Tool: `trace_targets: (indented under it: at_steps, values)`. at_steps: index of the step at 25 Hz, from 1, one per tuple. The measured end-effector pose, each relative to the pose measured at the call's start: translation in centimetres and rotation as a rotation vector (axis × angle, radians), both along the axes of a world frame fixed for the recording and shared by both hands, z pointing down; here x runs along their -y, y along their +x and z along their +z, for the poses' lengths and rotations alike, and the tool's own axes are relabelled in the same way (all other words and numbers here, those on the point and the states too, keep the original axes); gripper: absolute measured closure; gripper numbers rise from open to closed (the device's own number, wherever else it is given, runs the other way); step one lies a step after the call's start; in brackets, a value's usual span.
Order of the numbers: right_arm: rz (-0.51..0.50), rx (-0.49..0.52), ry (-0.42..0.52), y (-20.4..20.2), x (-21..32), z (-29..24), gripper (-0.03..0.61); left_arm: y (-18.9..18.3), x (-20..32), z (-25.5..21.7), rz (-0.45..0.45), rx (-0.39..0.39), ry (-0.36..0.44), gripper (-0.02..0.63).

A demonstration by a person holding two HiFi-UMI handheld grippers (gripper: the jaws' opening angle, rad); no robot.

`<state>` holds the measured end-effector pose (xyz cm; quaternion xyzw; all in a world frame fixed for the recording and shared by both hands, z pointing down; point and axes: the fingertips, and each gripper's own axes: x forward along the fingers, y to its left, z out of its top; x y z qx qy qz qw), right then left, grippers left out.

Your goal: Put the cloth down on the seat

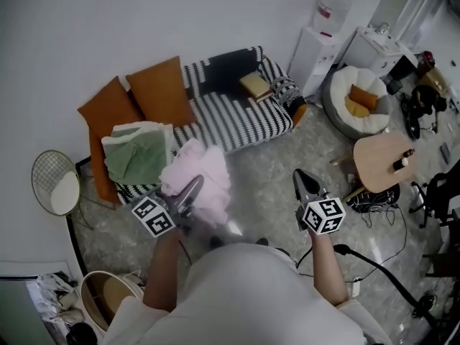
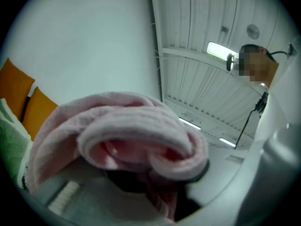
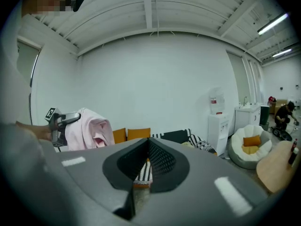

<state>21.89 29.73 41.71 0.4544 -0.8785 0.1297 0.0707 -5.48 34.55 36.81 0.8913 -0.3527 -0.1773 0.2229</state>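
A fluffy pink cloth [image 1: 201,172] hangs bunched from my left gripper [image 1: 188,192], held over the floor just in front of the sofa's left end. In the left gripper view the pink cloth [image 2: 141,131] fills the middle, folded over the jaws, and my left gripper [image 2: 150,182] is shut on it with its pads hidden. The black-and-white striped sofa seat [image 1: 237,121] lies beyond. My right gripper [image 1: 303,184] is held to the right over the floor, shut with nothing in it. In the right gripper view its tips [image 3: 146,142] meet, and the cloth [image 3: 89,128] shows at left.
A folded green cloth [image 1: 136,153] and orange cushions [image 1: 162,92] occupy the sofa's left end; a book [image 1: 255,85] lies on its right. A round wooden table [image 1: 384,160], a beanbag chair [image 1: 359,99], a water dispenser [image 1: 323,27] and a wire side table [image 1: 54,182] stand around.
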Motion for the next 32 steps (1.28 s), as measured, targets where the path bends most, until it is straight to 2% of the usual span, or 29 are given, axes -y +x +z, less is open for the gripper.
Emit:
trace_targets:
  at_steps: [7, 18, 32]
  values:
    - [0.042, -0.014, -0.027, -2.7, -1.2, 1.2, 0.575, -2.5, -0.6, 0.9, 0.050, 0.000, -0.012, 0.486]
    - [0.089, -0.019, -0.062, -9.2, -1.2, 3.1, 0.575, -6.7, -1.2, 2.5, 0.137, 0.031, -0.033, 0.486]
    - [0.044, -0.028, -0.061, -13.4, 0.8, 2.7, 0.575, -9.9, -0.2, 2.5, 0.126, 0.036, -0.032, 0.486]
